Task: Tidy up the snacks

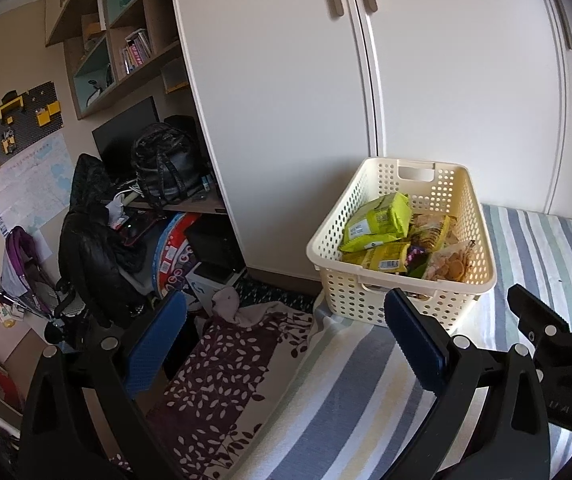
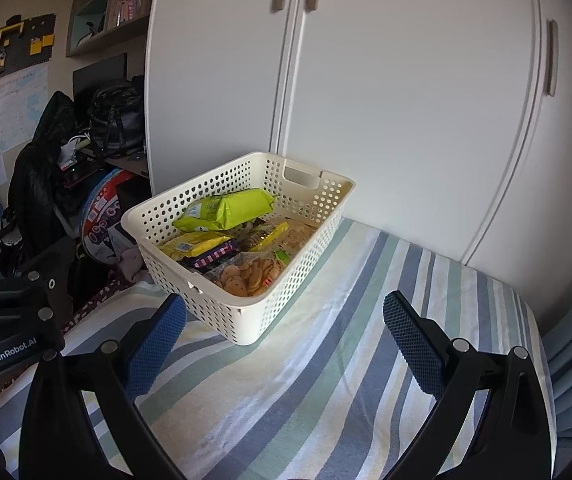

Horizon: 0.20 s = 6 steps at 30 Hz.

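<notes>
A cream perforated basket stands on the striped cloth near the white wardrobe. Inside lie several snack packs: a lime-green pack on top, a yellow pack, a purple-striped pack and a clear bag of round crackers. My left gripper is open, below and left of the basket, with nothing between its blue pads. My right gripper is open in front of the basket, also holding nothing. The right gripper's fingers show at the right edge of the left wrist view.
The striped cloth covers the surface up to the white wardrobe doors. To the left, off the surface's edge, are a leaf-patterned rug, a black jacket on a chair, a black bag on a desk and shelves.
</notes>
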### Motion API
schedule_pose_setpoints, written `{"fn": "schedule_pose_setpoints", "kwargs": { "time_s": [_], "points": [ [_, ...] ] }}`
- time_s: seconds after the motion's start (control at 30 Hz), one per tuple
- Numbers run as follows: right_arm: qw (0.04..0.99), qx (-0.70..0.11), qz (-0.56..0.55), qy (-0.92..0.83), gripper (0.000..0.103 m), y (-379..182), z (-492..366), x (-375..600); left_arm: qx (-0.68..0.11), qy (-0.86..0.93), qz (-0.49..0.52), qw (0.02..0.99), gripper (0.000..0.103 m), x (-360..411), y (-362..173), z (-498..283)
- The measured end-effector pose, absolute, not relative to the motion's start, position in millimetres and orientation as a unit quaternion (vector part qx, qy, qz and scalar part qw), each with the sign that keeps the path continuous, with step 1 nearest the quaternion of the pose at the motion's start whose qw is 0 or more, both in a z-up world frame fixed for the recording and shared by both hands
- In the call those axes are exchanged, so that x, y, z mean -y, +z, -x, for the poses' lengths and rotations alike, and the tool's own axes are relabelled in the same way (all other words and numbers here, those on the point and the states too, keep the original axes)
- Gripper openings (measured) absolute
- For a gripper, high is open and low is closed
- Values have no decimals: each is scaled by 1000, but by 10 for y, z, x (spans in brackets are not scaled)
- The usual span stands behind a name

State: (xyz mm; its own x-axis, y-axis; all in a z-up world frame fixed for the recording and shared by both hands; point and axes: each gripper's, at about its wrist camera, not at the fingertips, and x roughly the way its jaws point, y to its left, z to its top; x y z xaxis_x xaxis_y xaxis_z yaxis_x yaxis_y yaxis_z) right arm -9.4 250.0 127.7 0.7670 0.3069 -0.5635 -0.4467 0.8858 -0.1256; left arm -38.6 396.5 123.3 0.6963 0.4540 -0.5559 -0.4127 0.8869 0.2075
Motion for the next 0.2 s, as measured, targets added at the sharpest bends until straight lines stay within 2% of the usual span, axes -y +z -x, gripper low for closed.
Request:
{"fn": "schedule_pose_setpoints", "kwargs": {
  "time_s": [0.2],
  "points": [
    [933,-289,125,176,98,1229,99,-2221,-334,193,-19,922,101,-3836,1174,357]
  ]
}}
